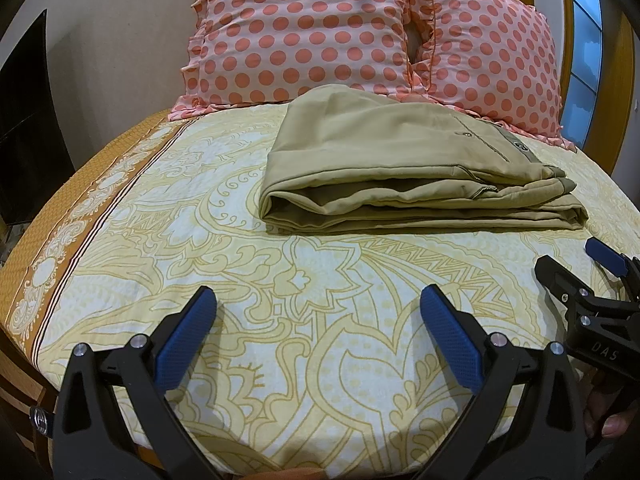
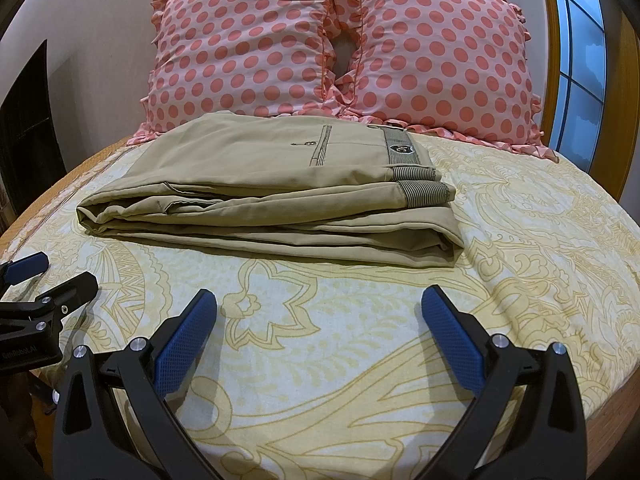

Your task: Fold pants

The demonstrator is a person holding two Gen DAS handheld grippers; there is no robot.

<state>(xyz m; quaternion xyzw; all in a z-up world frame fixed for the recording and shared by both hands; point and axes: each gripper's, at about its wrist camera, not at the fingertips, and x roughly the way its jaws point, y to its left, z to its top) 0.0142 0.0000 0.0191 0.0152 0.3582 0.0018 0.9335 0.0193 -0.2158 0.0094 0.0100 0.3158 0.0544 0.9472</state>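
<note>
Khaki pants (image 1: 404, 168) lie folded in a flat stack on the bed, waistband to the right, in front of the pillows. They also show in the right wrist view (image 2: 272, 196). My left gripper (image 1: 318, 300) is open and empty, low over the sheet well in front of the pants. My right gripper (image 2: 318, 300) is open and empty, also in front of the pants. The right gripper shows at the right edge of the left wrist view (image 1: 576, 264). The left gripper shows at the left edge of the right wrist view (image 2: 52, 276).
A yellow patterned bedsheet (image 1: 280, 340) covers the bed. Two pink polka-dot pillows (image 2: 248, 44) (image 2: 444, 60) stand against the wall behind the pants. The bed's left edge (image 1: 36, 280) has an orange border. A window (image 2: 580, 60) is at the right.
</note>
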